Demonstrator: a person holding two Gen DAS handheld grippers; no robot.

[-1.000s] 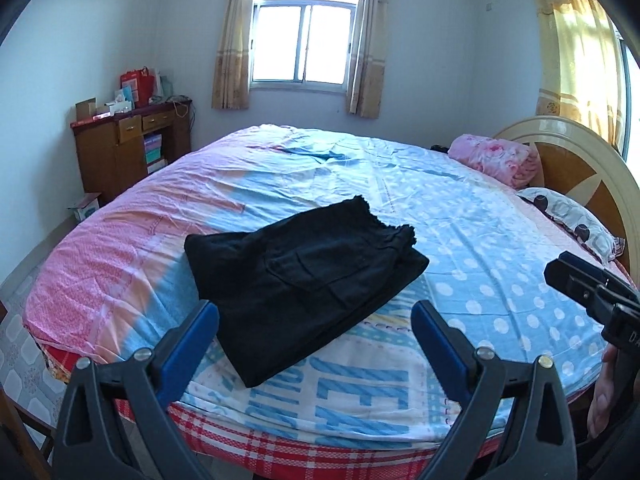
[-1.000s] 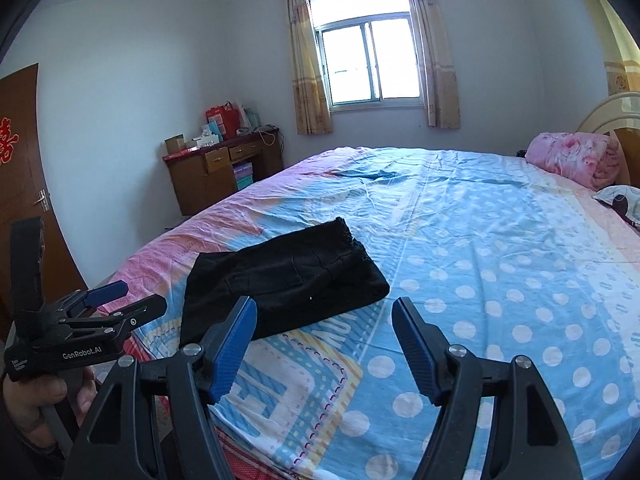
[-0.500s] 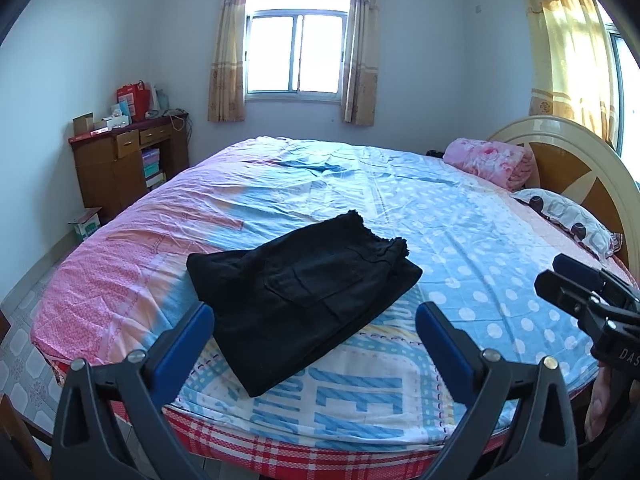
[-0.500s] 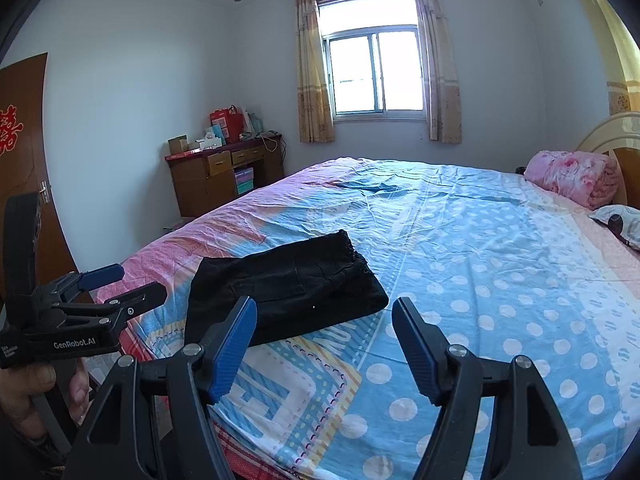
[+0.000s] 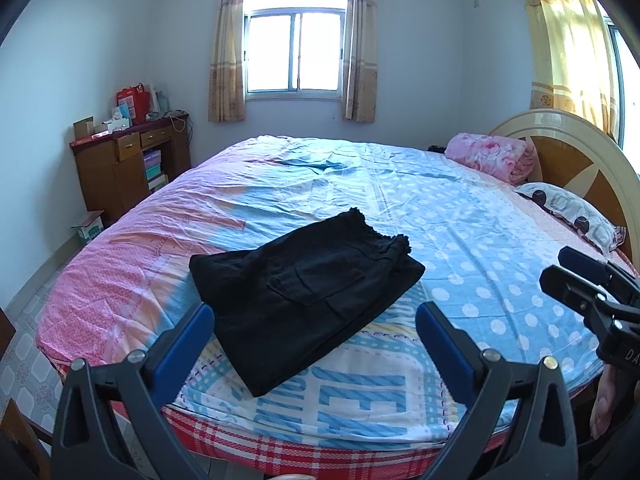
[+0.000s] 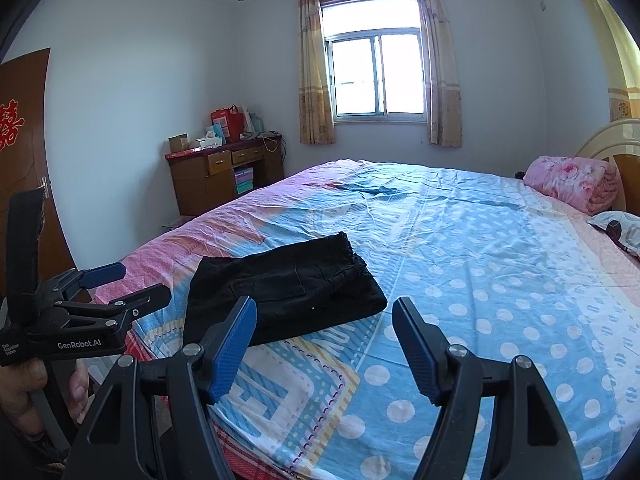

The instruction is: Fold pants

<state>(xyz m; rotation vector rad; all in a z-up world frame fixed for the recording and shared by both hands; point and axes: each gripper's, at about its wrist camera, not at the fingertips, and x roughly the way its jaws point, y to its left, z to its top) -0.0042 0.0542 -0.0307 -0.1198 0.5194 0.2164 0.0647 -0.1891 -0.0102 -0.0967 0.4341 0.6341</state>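
Blue pads line the fingers point(image 5: 182, 346) of the left gripper point(image 5: 316, 344), low in the left wrist frame, and they stand wide with nothing between them. The right gripper point(image 6: 324, 344) at the bottom of its own frame is wide too, and empty. Both hang back from the bed point(image 5: 500, 240), apart from the cloth, likely because the work looks done. Just past the left fingers, in the middle of the frame, lie the black pants point(image 5: 304, 296), folded into a flat, neat pile near the bed's front edge. In the right wrist frame they sit just above its left finger. A pink blanket point(image 5: 494, 156) rests far off at the upper right.
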